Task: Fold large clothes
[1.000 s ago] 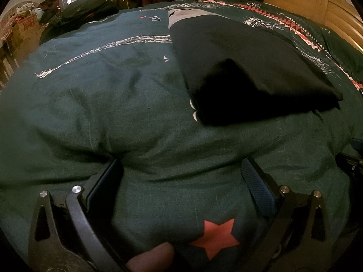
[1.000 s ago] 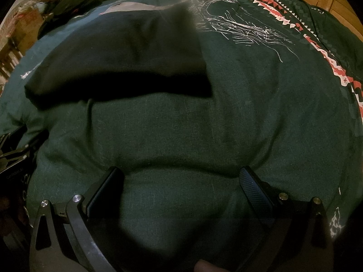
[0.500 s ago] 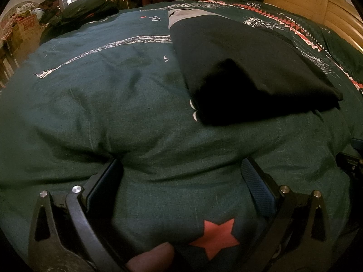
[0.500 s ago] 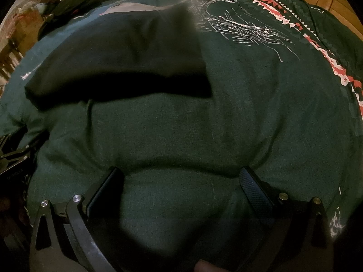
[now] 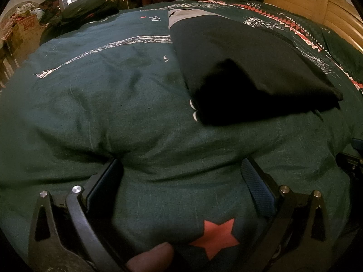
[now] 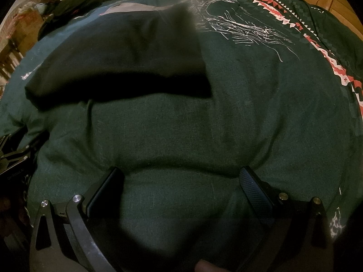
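A black garment [image 5: 245,68] with a grey band at its far end lies folded on the dark green bedspread [image 5: 102,104], ahead and to the right in the left wrist view. In the right wrist view the same black garment [image 6: 122,59] sits ahead and to the left. My left gripper [image 5: 181,170] is open, its fingers pressed into the bedspread well short of the garment. My right gripper [image 6: 181,176] is open too, resting on the bedspread [image 6: 249,113] with only green cloth bulging between its fingers. Neither gripper touches the garment.
The bedspread carries white line prints, a red star [image 5: 215,235] and a red-white zigzag border [image 6: 322,47]. A wooden headboard [image 5: 306,4] runs along the right. Bags [image 5: 88,11] and boxes [image 5: 25,31] crowd the far left beyond the bed.
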Demonstrator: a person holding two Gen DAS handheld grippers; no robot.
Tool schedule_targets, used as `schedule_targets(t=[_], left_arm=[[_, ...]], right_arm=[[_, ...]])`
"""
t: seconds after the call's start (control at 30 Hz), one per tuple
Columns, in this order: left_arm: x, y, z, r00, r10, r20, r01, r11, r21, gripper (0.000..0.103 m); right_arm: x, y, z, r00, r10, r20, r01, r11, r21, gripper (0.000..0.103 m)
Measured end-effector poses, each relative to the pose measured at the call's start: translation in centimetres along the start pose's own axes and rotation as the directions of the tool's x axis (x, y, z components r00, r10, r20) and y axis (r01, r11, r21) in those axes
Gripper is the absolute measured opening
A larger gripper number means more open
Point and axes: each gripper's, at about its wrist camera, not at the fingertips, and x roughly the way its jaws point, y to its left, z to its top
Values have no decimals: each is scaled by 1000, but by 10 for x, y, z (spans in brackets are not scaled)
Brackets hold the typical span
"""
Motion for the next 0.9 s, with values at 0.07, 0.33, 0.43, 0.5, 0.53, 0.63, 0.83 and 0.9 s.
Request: schedule_targets(t=[0.07,0.33,0.43,0.5,0.53,0.63,0.83,0.9], left_arm=[[0,0,0,1000,0,0,0,1000,0,103],[0,0,0,1000,0,0,0,1000,0,103],[0,0,0,1000,0,-1,0,1000,-1,103],[-1,0,0,1000,0,-2,0,1000,-2,103],[-1,0,1,1000,-1,-4,1,1000,-3,103],[-1,1,2,1000,-4,-9,3,1000,-6,103],[-1,-1,2,1000,0,-4,0,1000,-6,103],[-1,-2,2,1000,1,-4,-1,1000,-5,103]], right_arm=[[0,1,0,1000,0,0,0,1000,0,103],[0,3,0,1000,0,0,0,1000,-1,103],[-1,4,-1,1000,0,0,0,1000,0,103],[-1,2,-1,1000,-1,0,1,1000,0,103],[-1,4,-1,1000,-3,0,3,1000,0,103],[-2,6,-2,1000,-9,1,9,1000,-2,103],[-3,9,-3,1000,-6,1,6,1000,-5,103],[-4,10,-4,1000,-4,2,4,1000,-7,103]])
